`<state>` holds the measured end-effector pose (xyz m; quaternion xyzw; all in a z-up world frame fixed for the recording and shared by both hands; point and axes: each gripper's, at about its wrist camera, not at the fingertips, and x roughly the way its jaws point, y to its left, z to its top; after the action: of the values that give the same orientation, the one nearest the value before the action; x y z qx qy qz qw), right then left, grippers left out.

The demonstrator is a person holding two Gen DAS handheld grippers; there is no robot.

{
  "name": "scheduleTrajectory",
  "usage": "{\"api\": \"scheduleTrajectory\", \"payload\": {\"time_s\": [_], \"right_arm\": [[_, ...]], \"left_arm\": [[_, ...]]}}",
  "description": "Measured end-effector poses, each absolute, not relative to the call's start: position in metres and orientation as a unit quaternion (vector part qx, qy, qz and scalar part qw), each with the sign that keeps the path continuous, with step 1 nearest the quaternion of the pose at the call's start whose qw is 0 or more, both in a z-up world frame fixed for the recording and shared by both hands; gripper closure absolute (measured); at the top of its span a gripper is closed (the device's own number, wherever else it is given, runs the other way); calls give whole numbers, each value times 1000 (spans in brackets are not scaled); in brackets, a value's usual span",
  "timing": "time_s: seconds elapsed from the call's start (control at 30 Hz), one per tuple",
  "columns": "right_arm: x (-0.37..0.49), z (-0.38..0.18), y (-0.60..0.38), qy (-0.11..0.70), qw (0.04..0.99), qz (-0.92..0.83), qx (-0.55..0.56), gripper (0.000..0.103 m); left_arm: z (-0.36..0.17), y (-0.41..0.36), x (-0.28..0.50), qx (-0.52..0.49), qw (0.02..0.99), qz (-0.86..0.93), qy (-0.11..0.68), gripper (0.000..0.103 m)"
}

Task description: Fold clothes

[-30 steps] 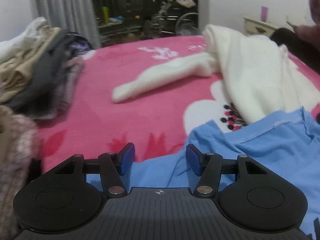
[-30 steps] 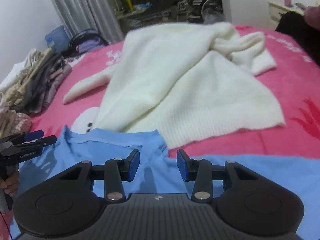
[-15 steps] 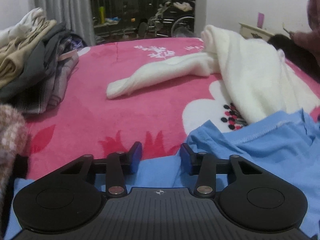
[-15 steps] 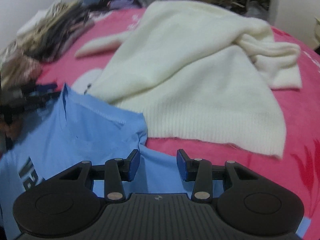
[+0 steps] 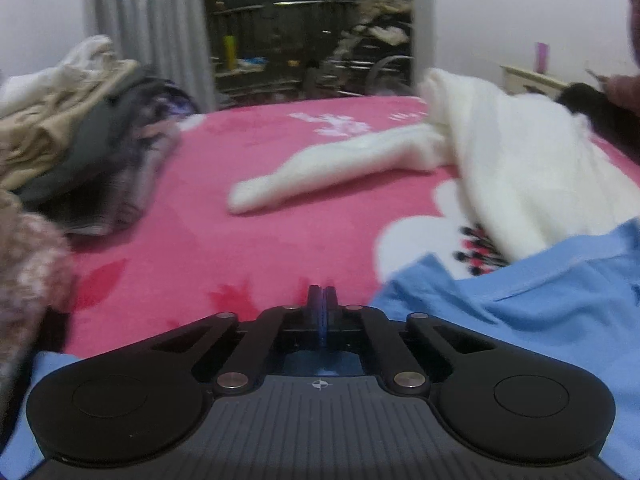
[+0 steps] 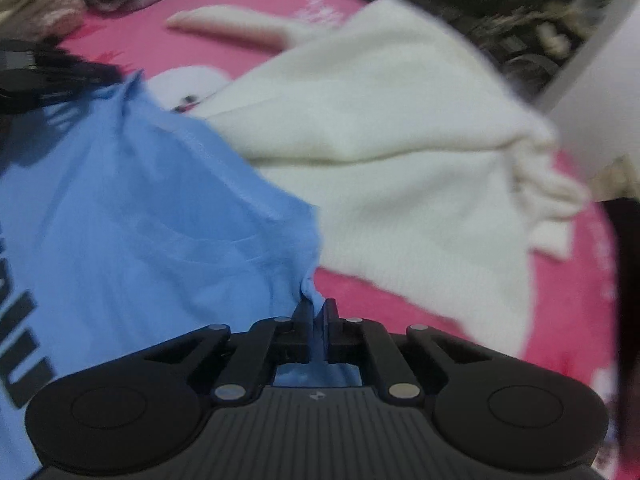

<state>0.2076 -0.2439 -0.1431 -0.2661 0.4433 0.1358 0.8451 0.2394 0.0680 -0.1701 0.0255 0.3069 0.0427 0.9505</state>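
Both grippers pinched onto the blue tee, ready to lift

The tee [image 6: 132, 216] lay on the pink bed [image 5: 248, 240], with the white sweater [image 6: 392, 152] at its 1 o'clock. The right gripper [image 6: 319, 312] had clamped a bunched edge of it. The left gripper [image 5: 321, 300] was fully shut with blue showing between its pads, so it looked like it had the other edge. It's thin, floppy cotton that'll sag and slide, so I'd say hold it by hems or shoulders, well apart.
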Motion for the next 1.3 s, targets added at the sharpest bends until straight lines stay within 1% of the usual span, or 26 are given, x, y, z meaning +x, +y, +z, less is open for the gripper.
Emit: {"api": "scheduleTrajectory", "payload": {"time_s": [0.07,0.17,0.3,0.33,0.37,0.4,0.43,0.53,0.57,0.67,0.73,0.77,0.8,0.87,0.97,1.03,1.07,1.1,1.13,1.17,1.2,1.3], "right_arm": [[203,-141,-250,415,861,96,-279,99],[204,-151,-261,408,873,62,-259,99],[207,-164,-274,399,893,30,-204,97],[207,-166,-278,397,898,23,-189,96],[208,-169,-281,394,902,15,-174,92],[209,-166,-291,396,908,9,-135,83],[210,-161,-305,400,913,4,-83,80],[206,-140,-351,381,921,-20,83,80],[201,-132,-362,364,922,-24,127,78],[189,-110,-366,316,925,1,213,77],[185,-101,-345,303,918,62,247,77],[188,-99,-326,314,910,107,251,77],[195,-101,-299,339,894,160,245,77],[210,-113,-238,397,856,250,216,79],[230,-142,-163,447,835,280,158,78],[249,-161,-145,459,841,247,147,79],[254,-165,-151,455,843,226,177,83],[257,-167,-162,448,841,209,222,84],[260,-169,-173,439,836,192,266,83],[258,-167,-186,426,829,184,311,80],[251,-160,-197,410,826,184,341,80],[223,-129,-222,374,824,194,379,79]], "left_arm": [[-170,72,242,26,949,55,310,103],[-174,77,245,25,946,68,316,103],[-177,79,248,30,945,77,316,103],[-177,80,248,31,945,79,316,103],[-177,81,248,30,945,84,315,103],[-177,83,248,26,944,89,316,103],[-176,86,248,21,943,94,318,103],[-174,97,250,0,938,115,327,101],[-173,99,250,-4,937,120,328,100],[-172,104,251,-19,934,134,330,100],[-170,103,252,-15,932,146,331,97],[-168,102,252,-10,931,155,331,92],[-166,102,250,-10,930,162,330,89],[-160,102,247,-8,928,176,327,87],[-140,106,230,-15,935,180,306,82],[-123,106,212,-18,943,163,291,78],[-115,106,201,-19,947,149,285,74],[-108,105,189,-20,950,127,285,71],[-102,104,176,-21,952,103,286,69],[-97,102,159,-24,954,68,290,68],[-97,101,144,-22,953,44,298,68],[-95,98,99,-13,945,-27,325,65]]}}
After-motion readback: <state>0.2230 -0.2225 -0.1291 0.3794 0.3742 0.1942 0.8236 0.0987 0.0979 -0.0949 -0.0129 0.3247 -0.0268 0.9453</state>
